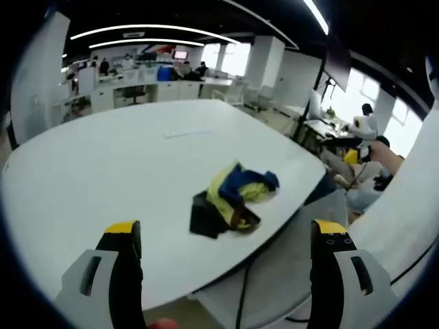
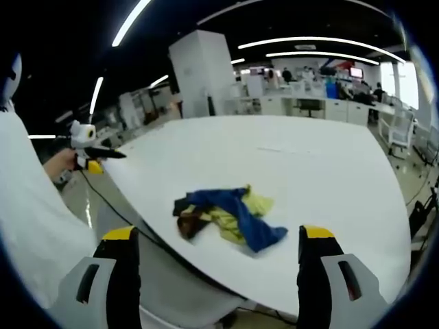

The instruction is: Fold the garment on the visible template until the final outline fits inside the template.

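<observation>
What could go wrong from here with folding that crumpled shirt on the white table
1. The shirt lies bunched near the table edge, so a careless pull might drag it off.
2. A cable runs just beside that edge and could snag a gripper.
3. Both the left gripper and the right gripper are open and away from the cloth; grabbing the heap may catch several layers at once.

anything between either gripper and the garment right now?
Nothing visible. The crumpled garment lies alone on the white table, near its edge. Both the left gripper and the right gripper are open, held back from it, with only bare tabletop and the table edge between their jaws and the cloth.
</observation>
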